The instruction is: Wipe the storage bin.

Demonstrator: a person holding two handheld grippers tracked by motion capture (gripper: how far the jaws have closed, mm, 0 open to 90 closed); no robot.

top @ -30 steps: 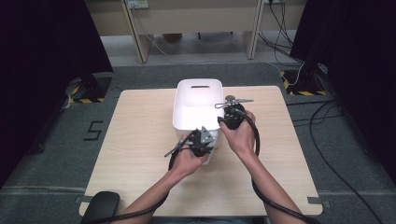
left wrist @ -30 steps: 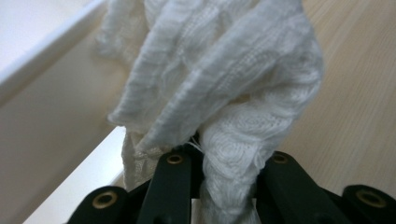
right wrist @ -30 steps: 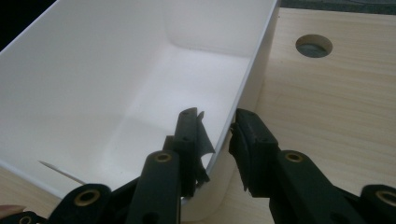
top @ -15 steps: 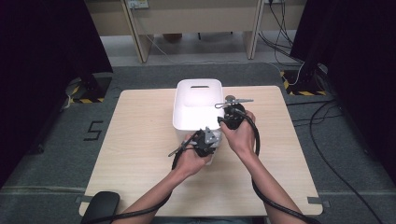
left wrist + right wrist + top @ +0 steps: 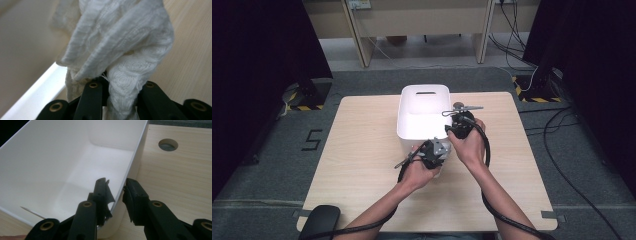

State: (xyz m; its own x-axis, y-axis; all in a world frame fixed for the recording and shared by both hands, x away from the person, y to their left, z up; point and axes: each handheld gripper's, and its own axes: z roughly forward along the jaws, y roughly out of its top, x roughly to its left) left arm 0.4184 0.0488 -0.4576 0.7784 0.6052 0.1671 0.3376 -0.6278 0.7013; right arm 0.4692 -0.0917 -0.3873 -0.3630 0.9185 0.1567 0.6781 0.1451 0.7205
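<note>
A white bin (image 5: pixel 424 89) stands in the middle of the wooden table (image 5: pixel 362 150). My right gripper (image 5: pixel 449 129) straddles the bin's right wall near the front corner. In the right gripper view one jaw is inside the bin (image 5: pixel 50 165) and one outside, and the gripper (image 5: pixel 116 187) is shut on the wall. My left gripper (image 5: pixel 434 152) sits at the bin's front, shut on a crumpled white cloth (image 5: pixel 120 37). The cloth bulges up from between its jaws (image 5: pixel 120 85). The bin's rim (image 5: pixel 37 92) runs just beside that cloth.
A round cable hole (image 5: pixel 168 144) lies in the tabletop to the right of the bin. A black rounded object (image 5: pixel 319 220) sits at the table's front left corner. Desk legs and cables stand on the floor beyond the table.
My left gripper has edged slightly right along the bin's front with the cloth still in it. The right gripper has stayed on the wall.
</note>
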